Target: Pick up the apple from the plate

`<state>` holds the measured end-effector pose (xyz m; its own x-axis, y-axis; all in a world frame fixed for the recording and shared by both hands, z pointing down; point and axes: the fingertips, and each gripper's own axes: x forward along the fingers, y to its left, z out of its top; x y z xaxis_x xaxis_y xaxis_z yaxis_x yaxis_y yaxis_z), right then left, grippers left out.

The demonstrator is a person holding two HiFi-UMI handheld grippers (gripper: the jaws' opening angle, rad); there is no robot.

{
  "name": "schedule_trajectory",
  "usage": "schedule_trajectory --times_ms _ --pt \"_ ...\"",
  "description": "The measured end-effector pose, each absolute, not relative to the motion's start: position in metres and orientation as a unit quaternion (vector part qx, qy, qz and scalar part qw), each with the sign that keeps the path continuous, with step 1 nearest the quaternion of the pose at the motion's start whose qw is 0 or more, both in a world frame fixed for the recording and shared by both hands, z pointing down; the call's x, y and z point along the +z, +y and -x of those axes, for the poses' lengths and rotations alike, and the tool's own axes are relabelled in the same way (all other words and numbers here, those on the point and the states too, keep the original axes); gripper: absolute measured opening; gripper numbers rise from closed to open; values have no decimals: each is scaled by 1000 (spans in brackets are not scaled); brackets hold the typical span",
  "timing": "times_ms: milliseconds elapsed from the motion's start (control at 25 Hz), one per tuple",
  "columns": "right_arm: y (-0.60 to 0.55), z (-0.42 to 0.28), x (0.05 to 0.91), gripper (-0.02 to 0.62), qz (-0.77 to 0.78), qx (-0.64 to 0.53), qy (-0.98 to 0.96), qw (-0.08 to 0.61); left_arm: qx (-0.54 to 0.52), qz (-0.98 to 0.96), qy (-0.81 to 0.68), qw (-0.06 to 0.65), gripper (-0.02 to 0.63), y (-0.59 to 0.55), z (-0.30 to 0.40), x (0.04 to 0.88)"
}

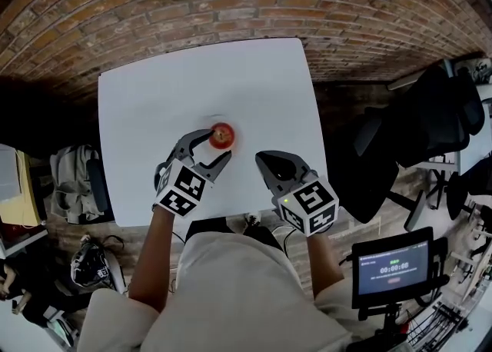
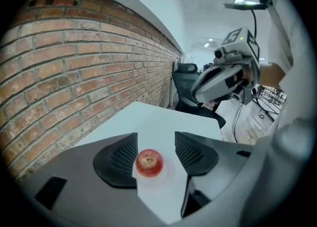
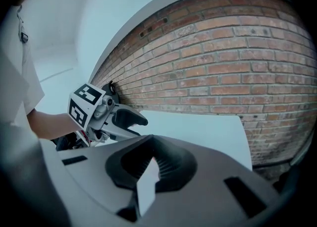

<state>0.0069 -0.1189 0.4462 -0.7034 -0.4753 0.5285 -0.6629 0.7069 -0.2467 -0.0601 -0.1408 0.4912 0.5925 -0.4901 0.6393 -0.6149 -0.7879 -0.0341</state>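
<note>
A small red apple (image 1: pixel 222 136) (image 2: pixel 149 162) sits on a pale, nearly table-white plate (image 2: pixel 171 174) near the middle of the white table (image 1: pixel 200 81). My left gripper (image 1: pixel 218 144) (image 2: pixel 156 154) is open and low over the plate. The apple lies between its ribbed pads, close to the left pad, with a clear gap to the right pad (image 2: pixel 190 154). My right gripper (image 1: pixel 263 158) (image 3: pixel 150 144) hovers over the table to the right of the apple, shut with nothing in it. Each gripper also shows in the other's view.
The table's near edge (image 1: pixel 231 218) runs just behind both grippers, and red brick (image 1: pixel 192 4) lies beyond its far edge. A black office chair (image 1: pixel 430 120) and a small screen (image 1: pixel 392 262) stand at the right, and a backpack (image 1: pixel 73 177) lies at the left.
</note>
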Motion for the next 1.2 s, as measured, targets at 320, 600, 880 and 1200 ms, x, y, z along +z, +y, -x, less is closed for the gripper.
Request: schedule_trajectory --times_ms 320,600,880,1200 --pt "-121 -8 459 2 -318 228 -892 228 333 -886 -300 120 262 -147 62 523" --pt "-129 -4 468 2 -319 227 -889 237 347 -880 -295 136 273 -154 64 548" --pt "-134 -4 478 2 -322 239 -883 242 362 -876 -287 141 297 -158 62 565" --pt "-136 -2 492 2 -321 253 -878 249 385 -869 -276 145 333 -163 66 587"
